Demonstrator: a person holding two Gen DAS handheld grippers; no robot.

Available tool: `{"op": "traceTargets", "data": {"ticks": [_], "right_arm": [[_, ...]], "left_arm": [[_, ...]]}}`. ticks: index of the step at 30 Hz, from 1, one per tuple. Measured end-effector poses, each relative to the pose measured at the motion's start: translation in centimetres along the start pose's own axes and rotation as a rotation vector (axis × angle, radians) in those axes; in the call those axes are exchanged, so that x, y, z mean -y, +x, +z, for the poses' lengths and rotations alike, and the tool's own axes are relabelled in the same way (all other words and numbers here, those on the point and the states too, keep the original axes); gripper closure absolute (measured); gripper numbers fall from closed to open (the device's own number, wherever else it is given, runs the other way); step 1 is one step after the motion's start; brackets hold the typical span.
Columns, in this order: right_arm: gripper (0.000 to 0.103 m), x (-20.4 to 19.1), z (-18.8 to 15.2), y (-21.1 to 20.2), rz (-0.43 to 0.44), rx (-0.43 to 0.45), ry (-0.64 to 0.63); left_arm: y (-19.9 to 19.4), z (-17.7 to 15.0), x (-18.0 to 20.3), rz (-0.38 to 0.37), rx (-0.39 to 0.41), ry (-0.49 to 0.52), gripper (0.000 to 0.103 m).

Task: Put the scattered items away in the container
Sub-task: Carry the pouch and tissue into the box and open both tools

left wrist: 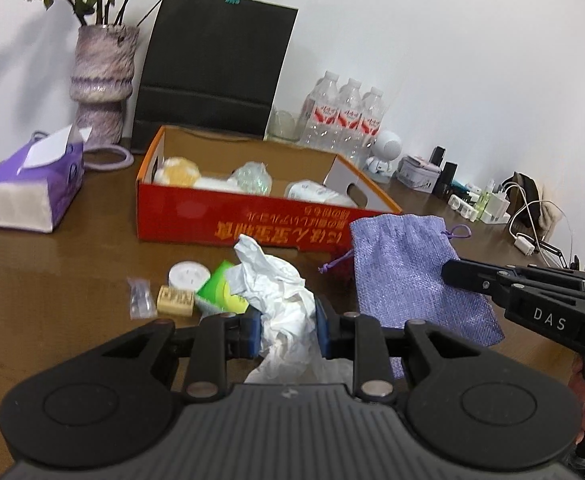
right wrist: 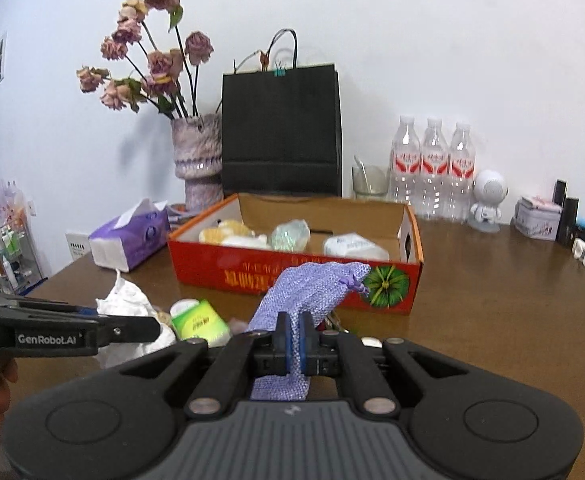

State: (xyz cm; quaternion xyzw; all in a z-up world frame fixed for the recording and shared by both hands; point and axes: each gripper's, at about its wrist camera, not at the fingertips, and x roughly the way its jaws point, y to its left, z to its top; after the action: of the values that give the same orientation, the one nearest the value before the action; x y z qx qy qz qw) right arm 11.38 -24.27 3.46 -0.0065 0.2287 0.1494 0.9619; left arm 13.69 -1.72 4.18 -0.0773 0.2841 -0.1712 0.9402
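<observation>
Left wrist view is showing the left gripper [left wrist: 287,330] pinching crumpled white paper [left wrist: 276,280] above the table [left wrist: 52,280]. Right gripper [right wrist: 296,340] is clamping tight on the purple pouch [right wrist: 308,284] (drawstring dangling), seemingly lifted clear, just before the red box [right wrist: 292,276], which is holding wrapped items.
</observation>
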Motion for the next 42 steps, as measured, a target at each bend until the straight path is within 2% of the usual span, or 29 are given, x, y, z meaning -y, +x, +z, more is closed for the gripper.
{"op": "traceTargets", "data": {"ticks": [9, 15, 27, 33, 36, 40, 41, 42], "right_arm": [[0.100, 0.2, 1.7, 0.8, 0.006, 0.030, 0.001], [0.100, 0.8, 3.7, 2.8, 0.005, 0.058, 0.005], [0.100, 3.7, 9.2, 12.0, 0.012, 0.103, 0.097], [0.100, 5.1, 10.8, 17.3, 0.014, 0.089, 0.108], [0.100, 5.9, 11.2, 20.1, 0.020, 0.067, 0.128], [0.100, 6.8, 11.0, 23.1, 0.019, 0.013, 0.145], [0.100, 6.8, 10.9, 23.6, 0.018, 0.001, 0.141], [0.100, 6.8, 10.7, 24.0, 0.017, -0.009, 0.137]], "left_arm": [[0.6, 1.3, -0.2, -0.002, 0.025, 0.013, 0.076], [2.5, 4.0, -0.9, -0.001, 0.069, 0.004, 0.076], [10.0, 11.0, -3.2, 0.029, 0.161, -0.090, 0.076], [15.0, 12.8, -5.1, 0.063, 0.138, -0.130, 0.076], [17.7, 13.2, -6.1, 0.089, 0.097, -0.153, 0.076], [19.2, 13.6, -6.7, 0.100, 0.082, -0.156, 0.076], [19.3, 13.6, -6.7, 0.105, 0.083, -0.152, 0.075], [19.4, 13.6, -6.7, 0.114, 0.081, -0.147, 0.070]]}}
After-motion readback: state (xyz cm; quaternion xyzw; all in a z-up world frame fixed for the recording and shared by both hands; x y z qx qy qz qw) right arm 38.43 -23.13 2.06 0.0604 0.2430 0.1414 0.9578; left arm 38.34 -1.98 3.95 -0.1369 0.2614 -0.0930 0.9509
